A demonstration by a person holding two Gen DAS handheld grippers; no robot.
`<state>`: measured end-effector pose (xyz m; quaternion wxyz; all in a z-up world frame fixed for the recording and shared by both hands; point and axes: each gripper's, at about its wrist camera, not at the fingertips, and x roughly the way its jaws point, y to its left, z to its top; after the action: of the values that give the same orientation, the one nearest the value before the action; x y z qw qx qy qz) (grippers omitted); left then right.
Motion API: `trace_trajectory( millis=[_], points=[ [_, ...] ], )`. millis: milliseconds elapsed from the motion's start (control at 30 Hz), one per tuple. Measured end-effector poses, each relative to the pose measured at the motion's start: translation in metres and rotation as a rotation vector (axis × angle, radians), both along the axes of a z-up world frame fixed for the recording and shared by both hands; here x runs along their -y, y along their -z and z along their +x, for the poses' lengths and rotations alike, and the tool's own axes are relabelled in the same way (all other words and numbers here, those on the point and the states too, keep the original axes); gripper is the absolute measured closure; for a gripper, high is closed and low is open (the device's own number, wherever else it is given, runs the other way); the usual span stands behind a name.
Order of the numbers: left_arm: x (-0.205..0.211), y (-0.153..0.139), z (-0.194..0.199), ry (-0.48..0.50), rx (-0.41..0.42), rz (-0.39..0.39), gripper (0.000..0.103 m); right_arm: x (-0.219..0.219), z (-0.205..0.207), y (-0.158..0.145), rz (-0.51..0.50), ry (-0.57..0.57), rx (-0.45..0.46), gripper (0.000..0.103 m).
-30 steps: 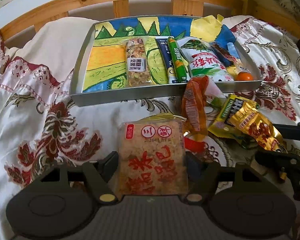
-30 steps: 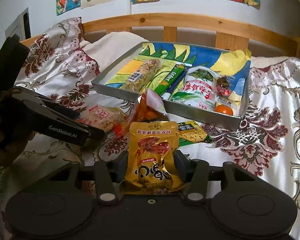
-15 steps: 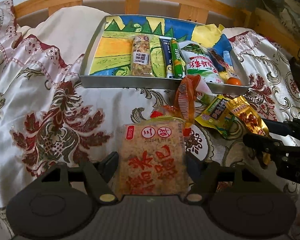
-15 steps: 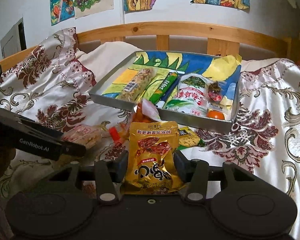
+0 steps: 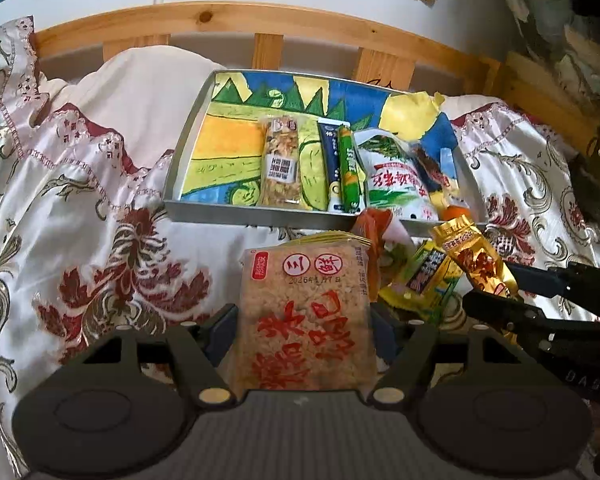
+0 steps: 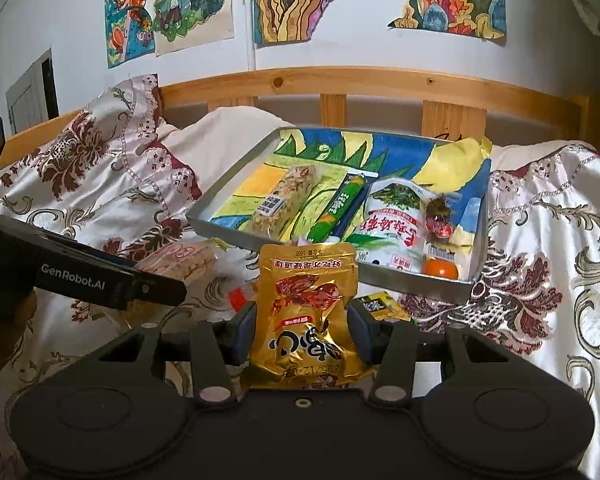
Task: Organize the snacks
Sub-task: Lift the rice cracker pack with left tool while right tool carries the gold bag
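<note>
Rice-cracker pack (image 5: 304, 316) in left tool (image 5: 304, 330)

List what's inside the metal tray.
The tray holds a granola bar, green stick, white bag and orange on painted paper; anything beneath stays hidden.

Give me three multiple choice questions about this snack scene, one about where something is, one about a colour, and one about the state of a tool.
1. Where does the small orange lie?
A. In the tray's near right corner
B. On the quilt outside the tray
C. In the tray's far left corner

2. What colour is the pouch in the right tool?
A. Blue
B. Gold
C. White

3. What is the left tool doing?
A. Open over the tray
B. Gripping a green stick
C. Gripping the rice cake pack

Answers: 1 A, it sits inside the tray by the near right wall. 2 B, shiny gold foil. 3 C, both pads press the pack's sides.
</note>
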<state>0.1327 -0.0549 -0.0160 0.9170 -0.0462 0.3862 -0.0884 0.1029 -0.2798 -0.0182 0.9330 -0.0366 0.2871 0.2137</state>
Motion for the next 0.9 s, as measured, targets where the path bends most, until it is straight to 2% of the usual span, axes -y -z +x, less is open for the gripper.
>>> trace_trajectory(
  millis=[267, 500, 700, 800, 900],
  points=[
    [0.001, -0.008, 0.005, -0.011, 0.031, -0.046, 0.03, 0.003, 0.001, -0.001, -0.002, 0.009, -0.001, 0.052],
    [0.01, -0.024, 0.036, -0.017, 0.107, -0.062, 0.03, 0.016, 0.006, -0.007, -0.017, 0.024, 0.023, 0.052],
    [0.015, -0.027, 0.076, -0.05, 0.162, -0.088, 0.03, 0.028, 0.034, -0.026, -0.029, 0.046, 0.048, 0.052],
    [0.015, -0.026, 0.104, -0.076, 0.164, -0.102, 0.03, 0.026, 0.059, -0.037, -0.047, 0.045, 0.063, 0.052],
    [0.018, -0.025, 0.13, -0.083, 0.167, -0.104, 0.03, 0.026, 0.09, -0.043, -0.013, 0.085, 0.055, 0.052]
  ],
)
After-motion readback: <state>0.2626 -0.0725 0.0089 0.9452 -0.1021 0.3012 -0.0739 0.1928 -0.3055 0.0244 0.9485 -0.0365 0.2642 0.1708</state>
